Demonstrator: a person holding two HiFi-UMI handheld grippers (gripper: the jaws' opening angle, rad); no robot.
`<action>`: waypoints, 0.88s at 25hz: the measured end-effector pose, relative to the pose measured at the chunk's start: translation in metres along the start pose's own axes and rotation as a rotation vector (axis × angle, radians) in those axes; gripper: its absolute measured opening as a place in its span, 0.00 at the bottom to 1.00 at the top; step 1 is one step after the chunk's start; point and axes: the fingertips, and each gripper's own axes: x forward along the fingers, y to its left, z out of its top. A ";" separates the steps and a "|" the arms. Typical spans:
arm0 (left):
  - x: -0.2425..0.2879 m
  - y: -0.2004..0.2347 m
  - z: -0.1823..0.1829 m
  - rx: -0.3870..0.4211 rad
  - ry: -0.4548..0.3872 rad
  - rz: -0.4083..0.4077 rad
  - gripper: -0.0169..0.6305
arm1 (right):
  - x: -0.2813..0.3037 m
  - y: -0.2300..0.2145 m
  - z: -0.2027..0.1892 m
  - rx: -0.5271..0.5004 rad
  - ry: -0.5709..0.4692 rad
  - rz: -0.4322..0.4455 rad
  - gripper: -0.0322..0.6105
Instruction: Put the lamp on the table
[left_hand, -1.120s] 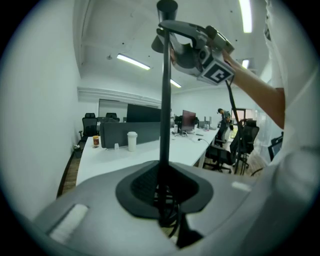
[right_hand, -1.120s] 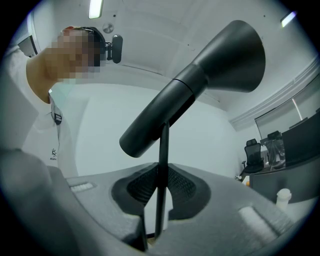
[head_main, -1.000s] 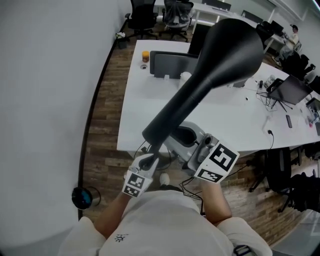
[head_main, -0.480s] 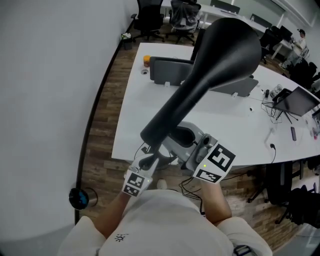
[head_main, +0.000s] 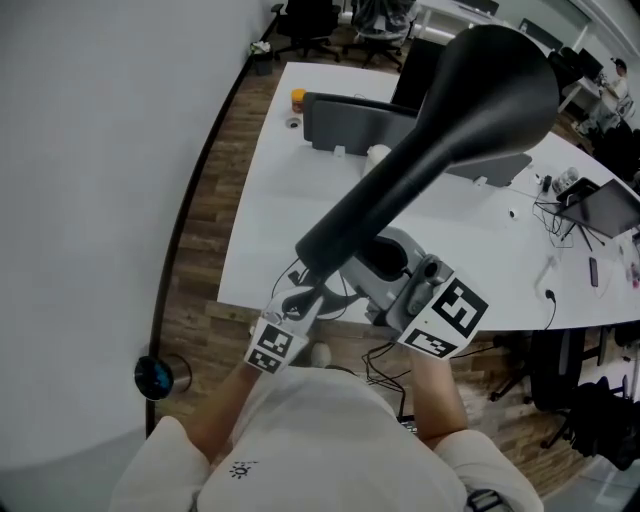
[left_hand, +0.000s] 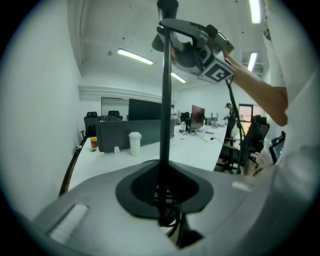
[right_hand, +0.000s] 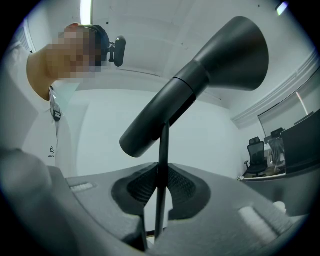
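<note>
I hold a black lamp (head_main: 450, 130) with a big funnel-shaped shade and a thin rod, tilted up and to the right over the near edge of the white table (head_main: 290, 220). My left gripper (head_main: 300, 303) is shut on the lower rod (left_hand: 165, 100), where coiled cable (left_hand: 169, 202) hangs between the jaws. My right gripper (head_main: 388, 268) is shut on the rod (right_hand: 161, 170) higher up, just under the shade (right_hand: 210, 75). In the left gripper view, the right gripper (left_hand: 200, 45) shows at the top.
On the table stand a grey partition screen (head_main: 370, 115), a paper cup (left_hand: 134, 142) and an orange jar (head_main: 298, 99). A laptop (head_main: 605, 205) and cables lie at the right. Office chairs (head_main: 310, 15) stand behind. A white wall runs along the left, with a round bin (head_main: 153, 377) on the floor.
Both grippers have carried the lamp together towards the white table; its near edge now lies under the grippers. The grip on the rod is unchanged.
</note>
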 end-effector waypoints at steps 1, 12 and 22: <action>0.002 0.003 0.001 0.005 0.002 -0.003 0.10 | 0.001 -0.004 0.000 0.002 -0.002 -0.006 0.12; 0.027 0.047 0.002 0.016 0.009 -0.046 0.10 | 0.026 -0.051 -0.009 0.003 0.008 -0.090 0.12; 0.061 0.119 0.008 0.053 0.018 -0.107 0.10 | 0.072 -0.107 -0.017 -0.018 0.022 -0.166 0.12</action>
